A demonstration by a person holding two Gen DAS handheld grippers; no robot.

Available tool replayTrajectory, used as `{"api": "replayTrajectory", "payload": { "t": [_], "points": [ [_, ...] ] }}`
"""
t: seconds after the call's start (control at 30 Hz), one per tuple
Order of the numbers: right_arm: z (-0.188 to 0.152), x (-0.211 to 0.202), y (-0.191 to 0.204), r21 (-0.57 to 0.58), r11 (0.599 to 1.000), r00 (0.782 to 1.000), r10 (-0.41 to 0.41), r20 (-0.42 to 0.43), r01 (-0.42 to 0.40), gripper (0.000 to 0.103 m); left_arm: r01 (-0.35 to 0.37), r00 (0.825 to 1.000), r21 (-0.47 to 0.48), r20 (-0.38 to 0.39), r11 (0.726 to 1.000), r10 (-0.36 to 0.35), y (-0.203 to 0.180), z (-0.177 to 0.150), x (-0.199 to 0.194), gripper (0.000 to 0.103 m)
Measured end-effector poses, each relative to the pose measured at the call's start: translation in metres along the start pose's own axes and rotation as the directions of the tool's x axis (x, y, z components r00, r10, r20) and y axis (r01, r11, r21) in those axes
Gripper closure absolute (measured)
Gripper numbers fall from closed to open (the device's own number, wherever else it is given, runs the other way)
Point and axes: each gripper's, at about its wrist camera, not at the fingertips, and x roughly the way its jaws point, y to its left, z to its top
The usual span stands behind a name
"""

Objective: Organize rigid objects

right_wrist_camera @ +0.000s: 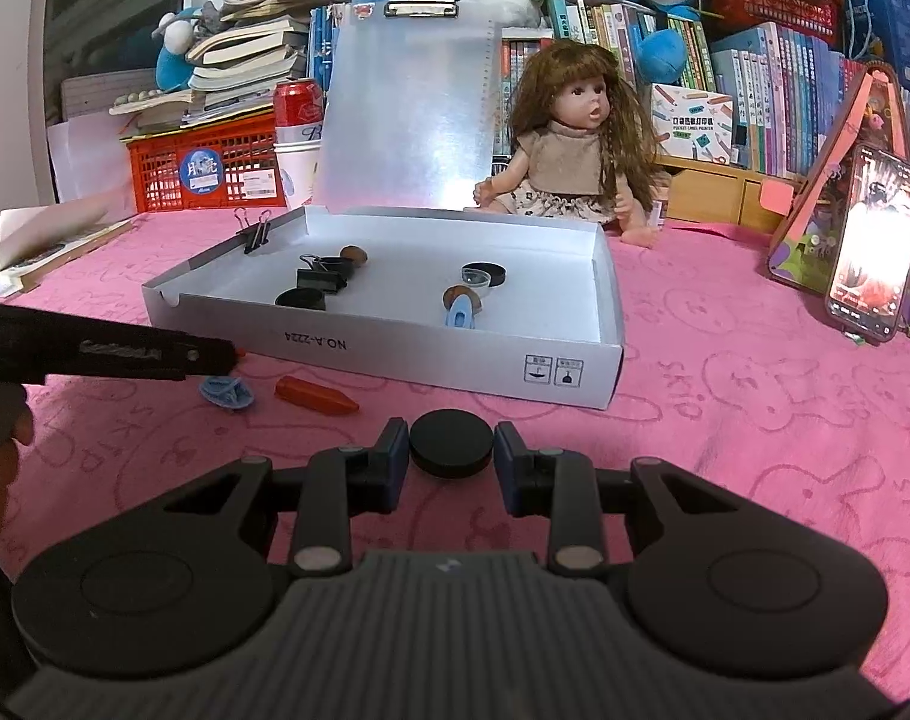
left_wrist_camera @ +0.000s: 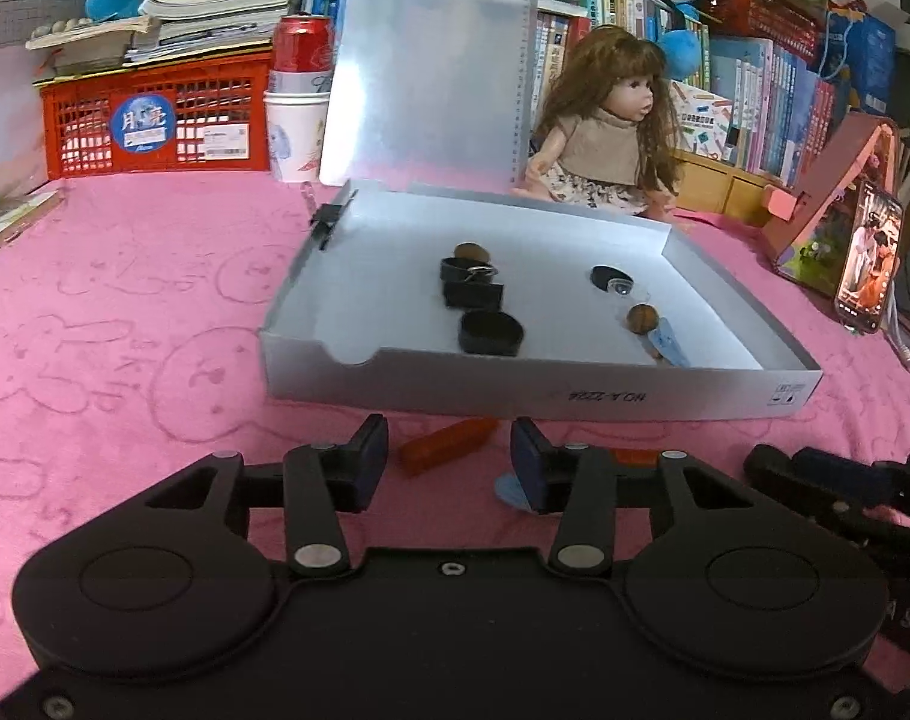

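Note:
An open silver box [left_wrist_camera: 515,399] [right_wrist_camera: 455,360] lies on the pink cloth with its lid raised. Inside are black binder clips [left_wrist_camera: 472,287], black round caps [left_wrist_camera: 491,333], brown beads and a blue clip [left_wrist_camera: 671,348]. My left gripper [left_wrist_camera: 449,462] is open, with an orange stick [left_wrist_camera: 446,443] lying on the cloth between its fingers. A blue piece [right_wrist_camera: 227,391] and the orange stick [right_wrist_camera: 314,396] show in the right wrist view. My right gripper [right_wrist_camera: 451,459] has its fingers on both sides of a black round disc [right_wrist_camera: 451,450], touching it.
A doll [right_wrist_camera: 575,150] sits behind the box. A red crate [left_wrist_camera: 155,126], a red can [left_wrist_camera: 302,48] on a white cup, stacked books and plush toys line the back. A lit phone [right_wrist_camera: 872,246] leans on a stand at right.

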Motion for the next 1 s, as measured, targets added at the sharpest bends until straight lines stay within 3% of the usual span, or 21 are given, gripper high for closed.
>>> {"api": "replayTrajectory", "payload": {
  "t": [0.03, 0.27, 0.5, 0.77, 0.87, 1.0],
  "points": [
    [0.000, 0.000, 0.000, 0.000, 1.000, 1.000, 0.000, -0.001, 0.000, 0.067, -0.008, 1.000, 0.015, 0.001, 1.000, 0.008, -0.003, 0.000, 0.002, 0.077],
    [0.002, -0.001, -0.002, 0.008, 1.000, 1.000, 0.005, 0.007, -0.005, 0.067, 0.029, 1.000, 0.084, 0.002, 0.996, -0.030, -0.012, -0.004, -0.009, 0.093],
    [0.011, -0.005, 0.000, 0.008, 1.000, 0.999, 0.014, 0.034, -0.015, 0.067, 0.051, 0.998, 0.116, 0.026, 0.992, -0.054, -0.012, -0.002, -0.023, 0.093],
    [0.014, -0.004, 0.003, -0.002, 1.000, 0.999, 0.014, 0.037, -0.014, 0.067, 0.079, 0.996, 0.083, -0.044, 0.993, -0.076, -0.007, 0.001, -0.001, 0.087],
    [0.016, -0.005, 0.003, -0.005, 1.000, 0.999, 0.013, 0.038, -0.013, 0.067, 0.077, 0.996, 0.095, -0.043, 0.992, -0.073, -0.009, 0.001, 0.001, 0.093],
    [0.018, -0.005, 0.002, 0.004, 1.000, 0.999, 0.016, 0.037, -0.016, 0.067, 0.089, 0.996, 0.118, -0.020, 0.989, -0.087, -0.012, 0.002, -0.010, 0.093]
  ]
}}
